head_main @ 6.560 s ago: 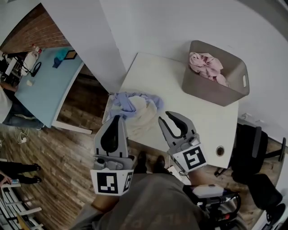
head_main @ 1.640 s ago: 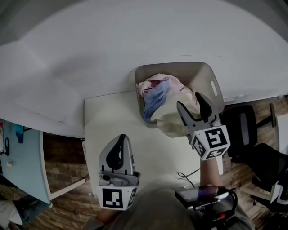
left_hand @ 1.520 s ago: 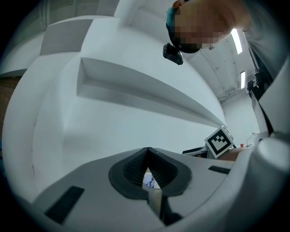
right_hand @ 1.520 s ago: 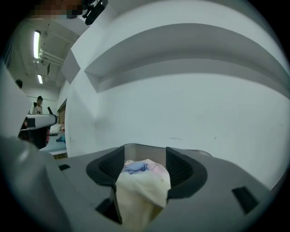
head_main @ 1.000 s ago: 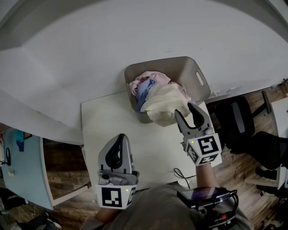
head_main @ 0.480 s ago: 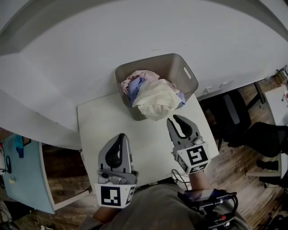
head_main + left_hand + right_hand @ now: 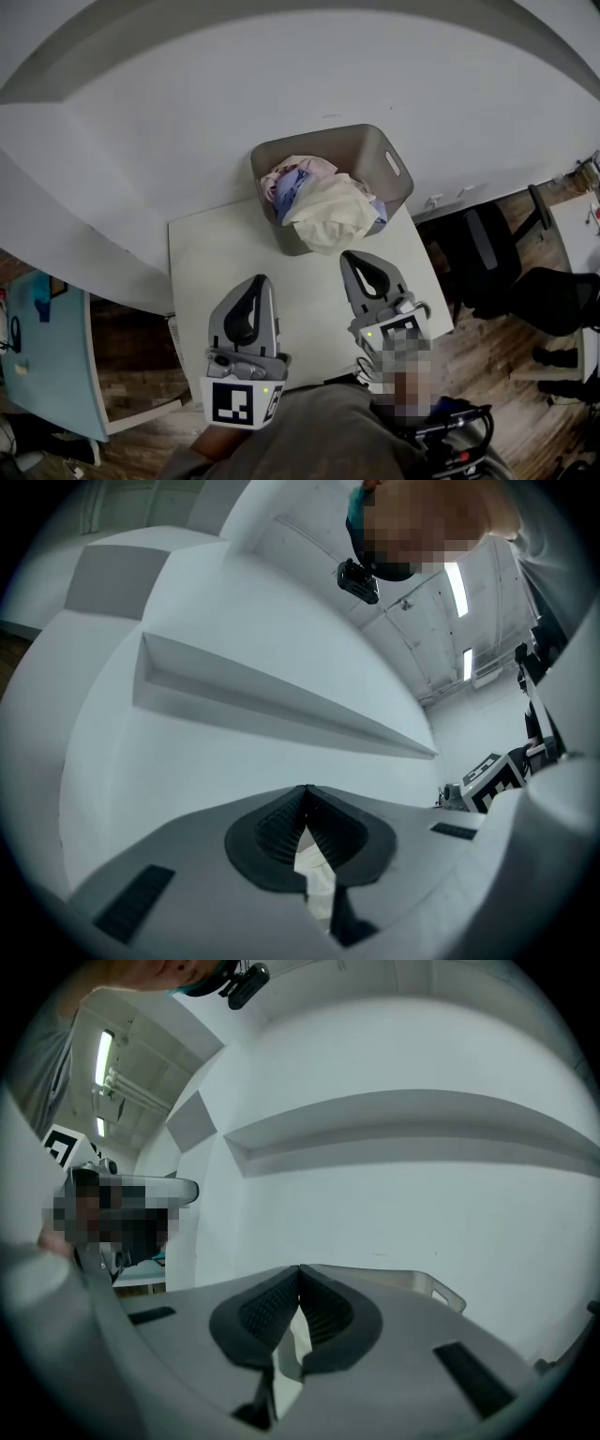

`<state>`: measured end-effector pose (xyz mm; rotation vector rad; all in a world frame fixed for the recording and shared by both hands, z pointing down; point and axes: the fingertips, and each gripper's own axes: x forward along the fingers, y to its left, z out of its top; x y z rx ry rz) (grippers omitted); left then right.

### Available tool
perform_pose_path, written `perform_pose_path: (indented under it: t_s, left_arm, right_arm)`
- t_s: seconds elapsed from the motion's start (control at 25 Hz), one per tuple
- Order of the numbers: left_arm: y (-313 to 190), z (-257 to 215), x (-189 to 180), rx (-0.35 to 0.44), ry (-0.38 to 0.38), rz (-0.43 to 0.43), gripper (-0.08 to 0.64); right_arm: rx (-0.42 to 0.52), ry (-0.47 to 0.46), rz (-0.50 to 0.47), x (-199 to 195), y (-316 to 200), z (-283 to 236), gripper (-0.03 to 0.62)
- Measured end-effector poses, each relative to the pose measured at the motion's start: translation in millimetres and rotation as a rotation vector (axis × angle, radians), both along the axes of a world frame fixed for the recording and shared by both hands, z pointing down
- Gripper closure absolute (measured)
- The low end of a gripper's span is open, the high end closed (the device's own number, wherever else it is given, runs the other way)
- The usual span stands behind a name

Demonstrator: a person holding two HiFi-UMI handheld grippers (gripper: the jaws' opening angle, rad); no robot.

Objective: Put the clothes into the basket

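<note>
Tabletop (image 7: 202, 258): clothes (image 7: 325, 212) in basket (image 7: 330, 137), beyond right gripper (image 7: 361, 256).

soft, even light fills the head view, rather dim and grey, with no glare on the white table (image 7: 216, 262) and only a faint, soft-edged shade along the near wall of the basket (image 7: 286, 234). its wide lens bows the wall lines and darkens the corners. both gripper views are round fisheye pictures ringed in black. ceiling strip lights (image 7: 457, 574) burn bright overhead, and the jaws, close to the lens, look soft.
</note>
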<state>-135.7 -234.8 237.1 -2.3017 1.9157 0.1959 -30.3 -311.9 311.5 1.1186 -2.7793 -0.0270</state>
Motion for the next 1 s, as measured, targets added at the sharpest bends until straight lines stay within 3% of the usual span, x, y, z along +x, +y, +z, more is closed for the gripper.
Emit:
perform_pose_path:
  t_s: [0.84, 1.0]
  left_arm:
    - [10.9, -3.5, -3.1, 0.013, 0.001, -0.007, 0.551]
    - [11.8, -2.0, -5.2, 0.013, 0.002, -0.009, 0.551]
  right_arm:
    - [0.078, -0.064, -0.04, -10.3, 12.0, -17.1, 0.585]
    - [0.014, -0.007, -0.025, -8.4, 14.0, -6.3, 0.584]
